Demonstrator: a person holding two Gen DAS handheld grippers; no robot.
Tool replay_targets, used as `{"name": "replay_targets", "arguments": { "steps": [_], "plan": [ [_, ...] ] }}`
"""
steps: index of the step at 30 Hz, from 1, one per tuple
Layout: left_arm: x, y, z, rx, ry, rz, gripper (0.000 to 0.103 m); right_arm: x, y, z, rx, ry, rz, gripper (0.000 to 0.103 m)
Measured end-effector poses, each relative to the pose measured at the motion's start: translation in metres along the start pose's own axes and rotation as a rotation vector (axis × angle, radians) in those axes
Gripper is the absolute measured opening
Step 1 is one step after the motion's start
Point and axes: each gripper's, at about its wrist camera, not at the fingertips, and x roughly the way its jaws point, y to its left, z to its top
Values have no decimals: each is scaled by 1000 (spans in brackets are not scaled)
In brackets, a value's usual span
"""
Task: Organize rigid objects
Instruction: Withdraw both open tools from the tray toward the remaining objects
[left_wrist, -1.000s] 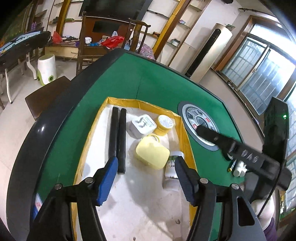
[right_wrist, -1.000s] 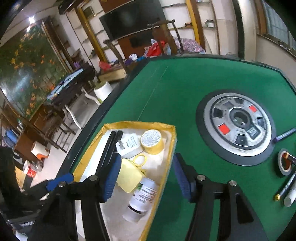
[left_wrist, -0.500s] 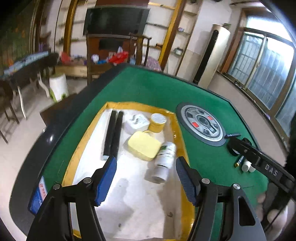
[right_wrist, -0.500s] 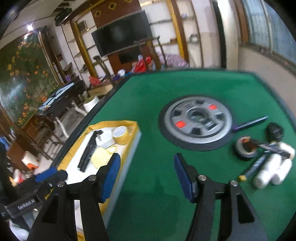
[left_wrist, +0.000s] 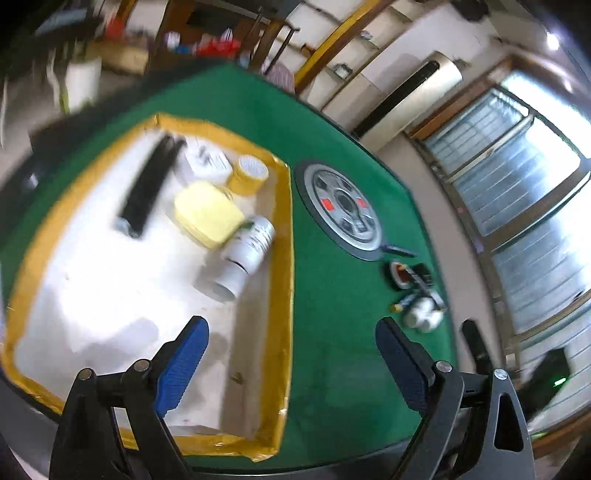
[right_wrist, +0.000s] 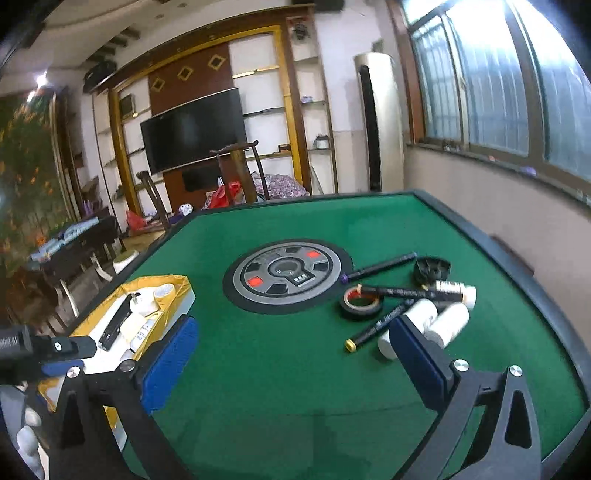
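A yellow-rimmed tray (left_wrist: 282, 258) on the green table holds a lying white bottle (left_wrist: 247, 254), a pale yellow box (left_wrist: 207, 214), a yellow tape roll (left_wrist: 251, 173), a white plug (left_wrist: 207, 164) and two black bars (left_wrist: 147, 188). My left gripper (left_wrist: 290, 328) hangs over the tray's near right rim; its jaws are opening with nothing between them. My right gripper (right_wrist: 291, 328) faces the loose pile: a black tape roll (right_wrist: 360, 302), dark markers (right_wrist: 380, 266), white bottles (right_wrist: 447, 321) and a black cap-like piece (right_wrist: 432, 267). Its jaws are opening too, with nothing between them.
The round grey dial (right_wrist: 288, 275) sits in the middle of the felt, between the tray (right_wrist: 147, 282) and the pile. The table's dark raised rim (right_wrist: 517, 258) runs close behind the pile. Wooden chairs (right_wrist: 236, 173) stand beyond the far edge.
Both grippers' jaws have spread wider. The right gripper swung right, from above the tray to face the pile of markers and bottles. The left gripper shifted right and rolled, still over the tray.
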Motion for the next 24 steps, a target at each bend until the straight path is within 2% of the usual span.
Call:
{"name": "replay_targets", "arguments": {
  "steps": [3,6,10,13,17,20,24],
  "plan": [
    [14,4,6,-43,38,-40,94,2,-12,-3,41,18,10,103],
    [34,5,11,-76,77,-8,94,3,-19,-6,68,32,13,103],
    [58,3,20,-100,87,6,94,2,-29,-5,88,26,-4,103],
    [71,-3,34,-76,61,21,94,3,-34,-6,110,32,-17,103],
    [84,-16,46,-21,52,97,94,9,-39,-9,137,57,-21,103],
    [67,-32,41,58,2,133,94,11,-39,-11,143,63,-24,103],
    [30,-71,17,237,-164,260,95,13,-34,-11,114,63,-17,103]
  ]
}}
